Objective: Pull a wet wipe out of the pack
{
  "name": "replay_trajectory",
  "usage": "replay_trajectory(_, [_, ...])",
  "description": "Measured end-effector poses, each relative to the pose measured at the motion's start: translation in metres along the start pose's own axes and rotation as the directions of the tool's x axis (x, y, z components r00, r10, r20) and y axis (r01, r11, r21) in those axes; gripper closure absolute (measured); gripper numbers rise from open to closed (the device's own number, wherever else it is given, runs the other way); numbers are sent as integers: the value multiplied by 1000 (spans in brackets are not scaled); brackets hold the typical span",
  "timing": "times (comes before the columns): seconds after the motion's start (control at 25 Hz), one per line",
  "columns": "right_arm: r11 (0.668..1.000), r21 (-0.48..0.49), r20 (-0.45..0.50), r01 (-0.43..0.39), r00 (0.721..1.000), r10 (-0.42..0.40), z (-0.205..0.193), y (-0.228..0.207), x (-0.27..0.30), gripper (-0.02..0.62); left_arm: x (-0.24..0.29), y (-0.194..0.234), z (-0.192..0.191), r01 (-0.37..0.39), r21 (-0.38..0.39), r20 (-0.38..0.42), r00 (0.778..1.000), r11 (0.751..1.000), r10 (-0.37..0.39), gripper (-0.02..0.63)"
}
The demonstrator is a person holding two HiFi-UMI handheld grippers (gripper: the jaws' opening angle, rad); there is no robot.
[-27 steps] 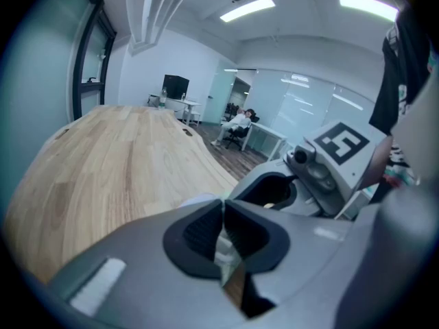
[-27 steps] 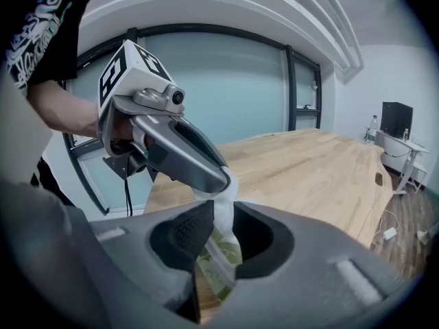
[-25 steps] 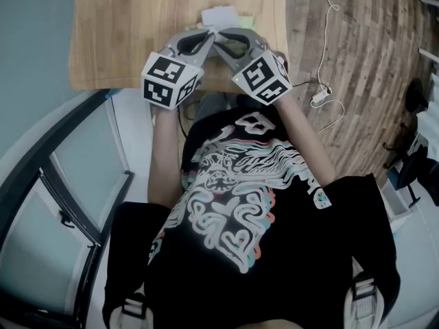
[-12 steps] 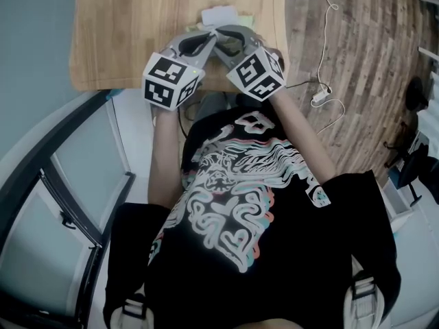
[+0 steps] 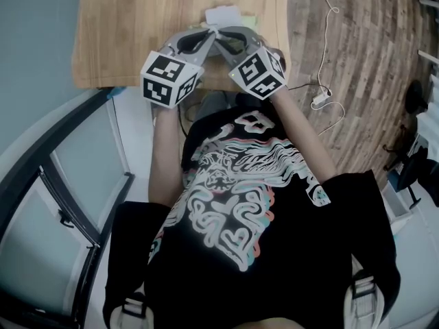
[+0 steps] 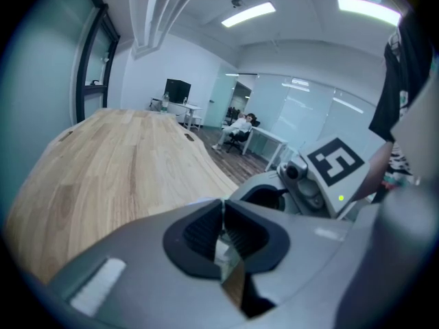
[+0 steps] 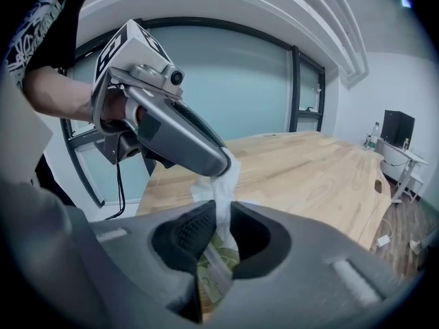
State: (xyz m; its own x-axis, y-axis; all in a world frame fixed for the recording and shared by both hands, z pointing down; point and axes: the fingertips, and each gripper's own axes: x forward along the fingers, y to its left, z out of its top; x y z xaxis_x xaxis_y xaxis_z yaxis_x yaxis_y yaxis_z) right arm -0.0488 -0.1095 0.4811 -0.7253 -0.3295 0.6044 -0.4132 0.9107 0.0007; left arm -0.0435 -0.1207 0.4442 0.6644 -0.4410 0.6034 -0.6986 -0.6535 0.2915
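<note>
The wet wipe pack (image 5: 223, 14) lies on the wooden table (image 5: 137, 33) near its front edge, pale with a greenish print (image 7: 214, 269). Both grippers meet tip to tip just in front of it. My left gripper (image 5: 209, 33) is shut (image 6: 223, 228). In the right gripper view its tip (image 7: 221, 164) pinches the top of a crumpled white wipe (image 7: 223, 190). The wipe hangs down through my right gripper (image 7: 219, 232), whose jaws are closing around it with a small gap left. In the head view the right gripper (image 5: 221, 34) hides the pack's opening.
The table's front edge (image 5: 137, 84) lies just under the marker cubes (image 5: 168, 79). A white cable and plug (image 5: 321, 96) lie on the plank floor to the right. A glass wall with dark frames (image 7: 295, 81) stands beyond the table.
The right gripper's marker cube has shifted slightly toward the left one and turned a little. The left gripper has stayed in place.
</note>
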Motion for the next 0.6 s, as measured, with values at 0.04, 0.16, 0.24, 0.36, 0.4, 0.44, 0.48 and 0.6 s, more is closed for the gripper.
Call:
replay_trajectory(0.04, [1000, 6, 2, -2, 1000, 2, -1, -2, 1, 534, 1, 1, 2, -1, 0, 2, 1000, 1000, 1, 609])
replay_trajectory(0.16, [998, 51, 28, -27, 999, 25, -3, -3, 1, 534, -1, 1, 4, -3, -3, 5, 1000, 1000, 3, 609])
replay_trajectory(0.24, [996, 76, 39, -40, 999, 37, -2, -3, 1, 534, -1, 1, 6, -1, 2, 3, 1000, 1000, 1, 609])
replay_trajectory(0.36, [996, 76, 32, -42, 999, 40, -2, -5, 6, 534, 0, 4, 8, -2, 10, 1, 1000, 1000, 2, 609])
replay_trajectory(0.4, [996, 76, 29, -42, 999, 40, -3, -5, 7, 534, 0, 4, 7, -2, 12, 1, 1000, 1000, 2, 609])
replay_trajectory(0.44, [996, 76, 26, -41, 999, 39, -3, -4, 9, 534, 0, 5, 6, -1, 12, 1, 1000, 1000, 1, 608])
replay_trajectory(0.48, [996, 77, 23, -39, 999, 37, -3, -3, 10, 534, -2, 5, 5, 1, 12, 3, 1000, 1000, -1, 609])
replay_trajectory(0.6, [997, 73, 2, -20, 1000, 20, -5, -1, 8, 534, -6, 4, 8, 8, 3, 20, 1000, 1000, -8, 609])
